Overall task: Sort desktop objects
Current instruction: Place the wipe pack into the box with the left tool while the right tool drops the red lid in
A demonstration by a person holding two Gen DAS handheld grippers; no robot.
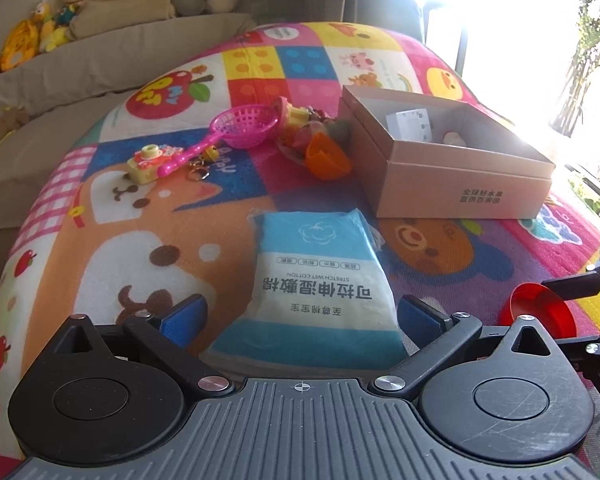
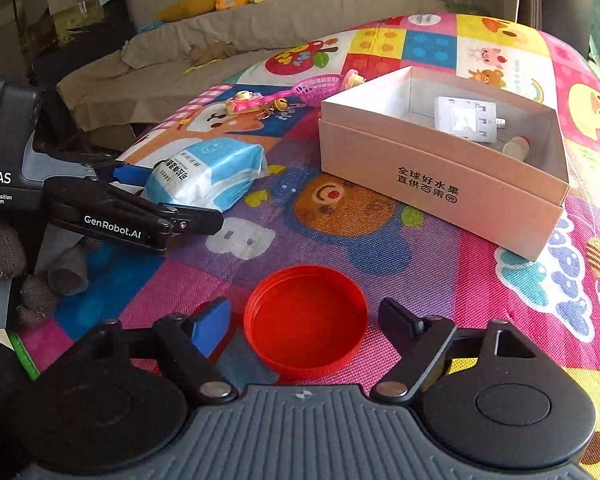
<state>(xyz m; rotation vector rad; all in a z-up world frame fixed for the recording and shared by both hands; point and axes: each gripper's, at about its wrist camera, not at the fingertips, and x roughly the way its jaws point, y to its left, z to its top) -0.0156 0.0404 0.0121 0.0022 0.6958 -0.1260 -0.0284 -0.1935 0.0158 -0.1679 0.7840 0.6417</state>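
A blue-and-white cotton pad pack (image 1: 320,280) lies on the colourful play mat, its near end between the open fingers of my left gripper (image 1: 300,316). It also shows in the right wrist view (image 2: 208,174), with the left gripper (image 2: 172,196) around its near end. A red plastic lid (image 2: 306,320) lies open side up between the open fingers of my right gripper (image 2: 306,316); the fingers stand apart from it. It also shows at the right in the left wrist view (image 1: 538,314). An open cardboard box (image 2: 440,172) holds a white adapter (image 2: 466,118) and a small pale object (image 2: 516,146).
A pink toy strainer (image 1: 240,128), a yellow toy camera (image 1: 146,164), a keychain (image 1: 200,170) and an orange cup (image 1: 326,156) with small toys lie beyond the pack, left of the box (image 1: 440,152). A beige sofa (image 2: 260,12) with plush toys stands behind the mat.
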